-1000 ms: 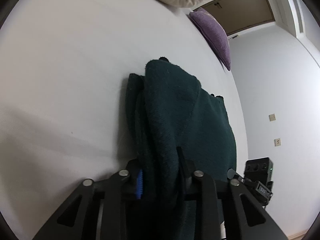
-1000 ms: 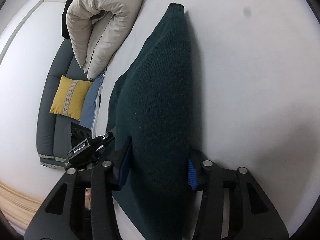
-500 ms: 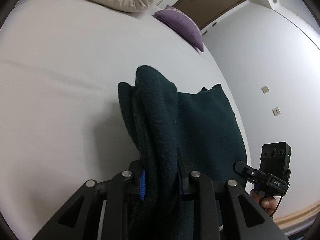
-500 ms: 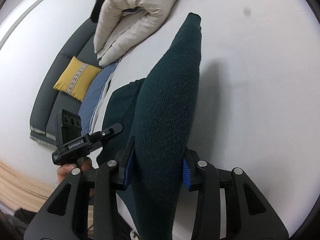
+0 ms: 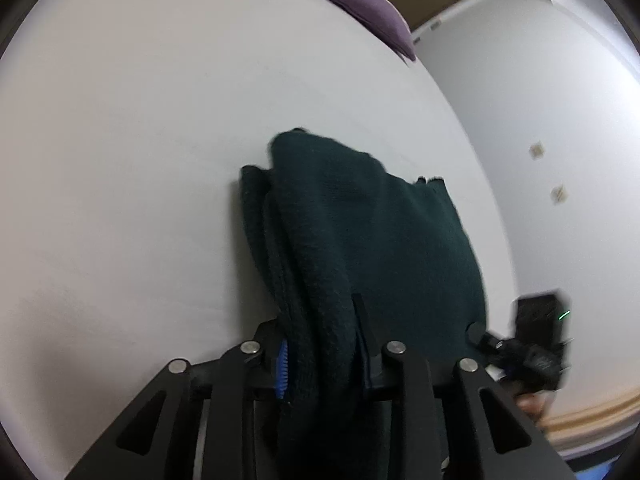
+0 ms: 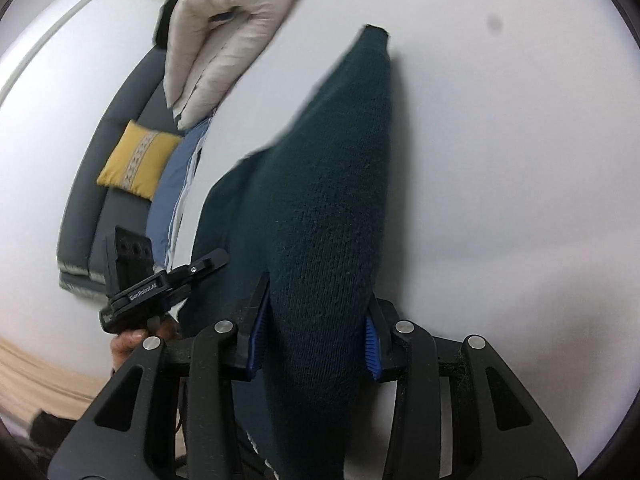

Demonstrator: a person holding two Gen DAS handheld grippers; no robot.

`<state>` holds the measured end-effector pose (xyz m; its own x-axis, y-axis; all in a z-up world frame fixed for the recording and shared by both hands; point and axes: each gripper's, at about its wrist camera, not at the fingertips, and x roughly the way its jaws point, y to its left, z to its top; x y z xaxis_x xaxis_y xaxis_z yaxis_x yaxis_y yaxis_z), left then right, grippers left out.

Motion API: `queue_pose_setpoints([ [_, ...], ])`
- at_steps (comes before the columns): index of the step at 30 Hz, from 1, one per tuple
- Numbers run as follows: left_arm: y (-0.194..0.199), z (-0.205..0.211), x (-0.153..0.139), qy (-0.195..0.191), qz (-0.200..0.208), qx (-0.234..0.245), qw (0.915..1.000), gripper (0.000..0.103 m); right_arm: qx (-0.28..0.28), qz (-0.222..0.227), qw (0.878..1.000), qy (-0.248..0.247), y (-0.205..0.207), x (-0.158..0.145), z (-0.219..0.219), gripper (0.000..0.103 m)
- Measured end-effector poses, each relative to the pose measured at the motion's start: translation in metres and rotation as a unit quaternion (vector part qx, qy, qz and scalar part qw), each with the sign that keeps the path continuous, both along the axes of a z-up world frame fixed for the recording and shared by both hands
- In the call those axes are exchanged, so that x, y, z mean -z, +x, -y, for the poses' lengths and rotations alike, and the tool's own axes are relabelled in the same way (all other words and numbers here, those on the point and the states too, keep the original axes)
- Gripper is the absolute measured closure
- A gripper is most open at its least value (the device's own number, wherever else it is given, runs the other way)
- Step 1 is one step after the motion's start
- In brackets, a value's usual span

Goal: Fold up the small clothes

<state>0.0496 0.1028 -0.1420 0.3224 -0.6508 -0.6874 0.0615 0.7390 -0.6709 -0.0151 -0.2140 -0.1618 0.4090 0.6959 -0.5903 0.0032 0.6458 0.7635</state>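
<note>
A dark green knitted garment lies bunched in folds on the white bed. My left gripper has a thick fold of it between its pads, and its jaws are opening. In the right wrist view the same garment stretches away from my right gripper, which is shut on a broad roll of the knit. Its far end rests on the sheet. Each view shows the other gripper at its side: the right one and the left one, held by a hand.
A purple pillow lies at the bed's far edge. A beige folded duvet sits at the far left, above a blue cloth. Beyond is a grey sofa with a yellow cushion. Wall sockets are on the right.
Both grippers have carried the garment sideways across the bed. The raised stretch in the right view has sunk back toward the sheet. Cloth stays between both pairs of jaws.
</note>
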Motion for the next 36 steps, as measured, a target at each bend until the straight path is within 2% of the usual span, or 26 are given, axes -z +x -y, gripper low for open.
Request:
queue_pose_setpoints([
  [2,-0.003,0.0,0.0,-0.002,0.004,-0.003,1.0,0.072,0.009,0.016,0.999,0.034,-0.008,0.011,0.01,0.067],
  [5,-0.006,0.008,-0.005,0.026,0.019,-0.002,0.9995,0.07,0.009,0.032,0.999,0.017,-0.014,0.007,0.003,0.065],
  [10,-0.013,0.006,-0.006,0.026,0.02,-0.014,0.9994,0.067,0.025,0.025,0.999,0.008,-0.016,0.002,0.005,0.062],
  [15,-0.015,0.001,-0.007,0.026,0.022,-0.026,0.9991,0.064,0.057,0.02,0.998,0.011,-0.026,-0.002,0.03,0.058],
  [19,-0.028,-0.001,-0.021,0.067,0.047,-0.034,0.9961,0.063,0.093,0.023,0.995,-0.019,-0.032,-0.013,0.045,0.057],
  [22,-0.052,0.0,-0.046,0.124,0.101,-0.048,0.986,0.062,0.129,0.029,0.988,-0.074,-0.039,-0.028,0.056,0.056],
  [23,-0.06,0.002,-0.056,0.143,0.122,-0.052,0.9808,0.059,0.137,0.033,0.985,-0.098,-0.043,-0.035,0.057,0.056],
  [25,-0.078,0.007,-0.077,0.181,0.169,-0.064,0.9669,0.045,0.144,0.052,0.976,-0.156,-0.054,-0.052,0.056,0.056],
  [27,-0.1,0.014,-0.101,0.228,0.232,-0.087,0.9417,0.024,0.144,0.08,0.964,-0.209,-0.062,-0.074,0.046,0.055],
  [28,-0.109,0.018,-0.111,0.243,0.259,-0.096,0.93,0.017,0.145,0.1,0.955,-0.238,-0.067,-0.089,0.037,0.055],
  [29,-0.118,0.022,-0.122,0.257,0.286,-0.108,0.9167,0.003,0.144,0.121,0.947,-0.262,-0.072,-0.101,0.029,0.052],
  [30,-0.132,0.027,-0.136,0.274,0.323,-0.128,0.897,0.0,0.145,0.144,0.936,-0.286,-0.078,-0.115,0.02,0.045],
  [31,-0.138,0.03,-0.142,0.28,0.34,-0.134,0.8877,0.0,0.148,0.157,0.929,-0.3,-0.077,-0.125,0.015,0.04],
  [32,-0.145,0.033,-0.152,0.287,0.361,-0.136,0.8766,0.0,0.154,0.178,0.918,-0.32,-0.082,-0.138,0.006,0.03],
  [35,-0.164,0.042,-0.176,0.33,0.407,-0.156,0.8372,0.0,0.171,0.24,0.889,-0.351,-0.1,-0.174,-0.012,0.011],
  [36,-0.172,0.045,-0.185,0.345,0.422,-0.172,0.8206,0.0,0.177,0.258,0.879,-0.359,-0.105,-0.186,-0.017,0.004],
])
